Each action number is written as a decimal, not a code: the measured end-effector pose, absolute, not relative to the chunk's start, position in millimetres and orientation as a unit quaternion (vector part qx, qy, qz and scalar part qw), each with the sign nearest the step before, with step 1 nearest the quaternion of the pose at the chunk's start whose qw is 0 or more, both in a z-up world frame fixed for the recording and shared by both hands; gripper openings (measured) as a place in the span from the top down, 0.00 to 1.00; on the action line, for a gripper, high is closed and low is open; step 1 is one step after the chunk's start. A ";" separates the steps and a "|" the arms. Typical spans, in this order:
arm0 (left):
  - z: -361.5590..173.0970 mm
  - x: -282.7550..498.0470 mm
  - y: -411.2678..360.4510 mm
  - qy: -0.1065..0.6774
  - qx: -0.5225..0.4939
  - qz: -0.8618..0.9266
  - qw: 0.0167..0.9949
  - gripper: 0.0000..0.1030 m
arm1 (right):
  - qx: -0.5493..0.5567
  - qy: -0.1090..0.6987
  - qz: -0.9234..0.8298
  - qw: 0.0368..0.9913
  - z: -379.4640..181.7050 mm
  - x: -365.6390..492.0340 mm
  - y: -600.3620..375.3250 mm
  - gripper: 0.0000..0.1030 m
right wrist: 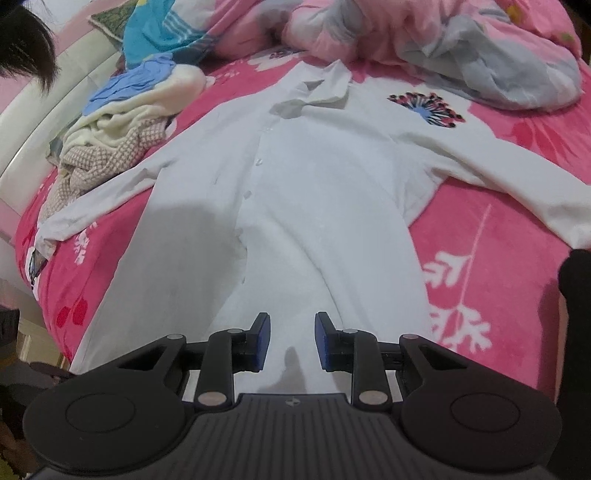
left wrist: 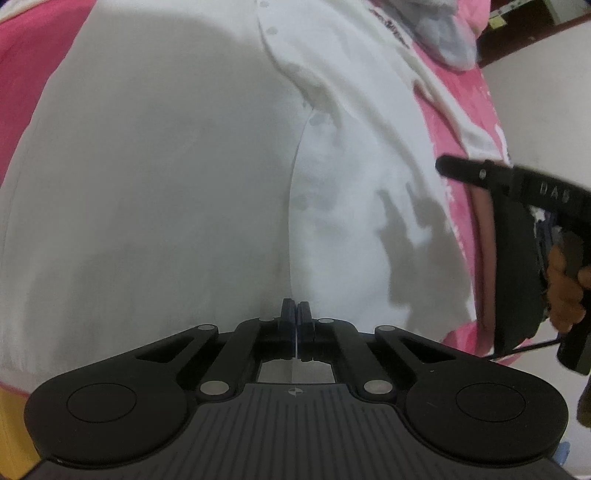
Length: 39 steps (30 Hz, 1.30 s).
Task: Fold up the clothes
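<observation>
A white button-up shirt (right wrist: 314, 177) lies spread face up on a pink floral bedspread (right wrist: 498, 266), collar at the far end and both sleeves stretched out to the sides. In the left wrist view the shirt (left wrist: 166, 166) fills the frame. My left gripper (left wrist: 296, 314) is shut at the shirt's near hem on the button line, with a thin strip of white cloth between its pads. My right gripper (right wrist: 291, 332) hangs open just above the hem, nothing between its blue pads. A person's hand (left wrist: 565, 295) holds the right gripper beyond the shirt's right edge.
A heap of cream, checked and blue clothes (right wrist: 122, 122) lies at the shirt's left sleeve. A pink and grey quilt (right wrist: 461, 48) is bunched past the collar. The bed's left edge (right wrist: 48, 288) drops off near the left sleeve. Dark furniture (left wrist: 535, 33) stands at the far right.
</observation>
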<state>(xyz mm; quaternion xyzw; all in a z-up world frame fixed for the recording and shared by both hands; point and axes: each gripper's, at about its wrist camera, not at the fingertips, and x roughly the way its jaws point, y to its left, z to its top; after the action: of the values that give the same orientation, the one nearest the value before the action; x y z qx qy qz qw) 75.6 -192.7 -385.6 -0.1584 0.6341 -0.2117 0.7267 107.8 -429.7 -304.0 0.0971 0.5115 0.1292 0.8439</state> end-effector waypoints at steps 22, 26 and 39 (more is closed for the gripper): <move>-392.7 76.1 -179.8 0.627 -0.184 -0.160 0.740 1.00 | 0.108 0.561 -0.011 0.821 -314.7 62.0 -484.2 0.72; -394.2 74.4 -180.9 0.631 -0.173 -0.168 0.737 1.00 | 0.151 0.574 -0.040 0.804 -321.1 50.2 -512.1 0.67; -391.5 69.2 -193.3 0.625 -0.123 -0.183 0.749 1.00 | 0.134 0.622 0.003 0.771 -350.3 34.7 -510.3 1.00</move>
<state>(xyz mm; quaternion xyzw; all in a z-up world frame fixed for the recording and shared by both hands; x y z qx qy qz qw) 69.2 -193.3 -391.5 -0.1225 0.6245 -0.1831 0.7493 34.7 -510.3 -350.3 0.1345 0.6219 0.0031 0.7714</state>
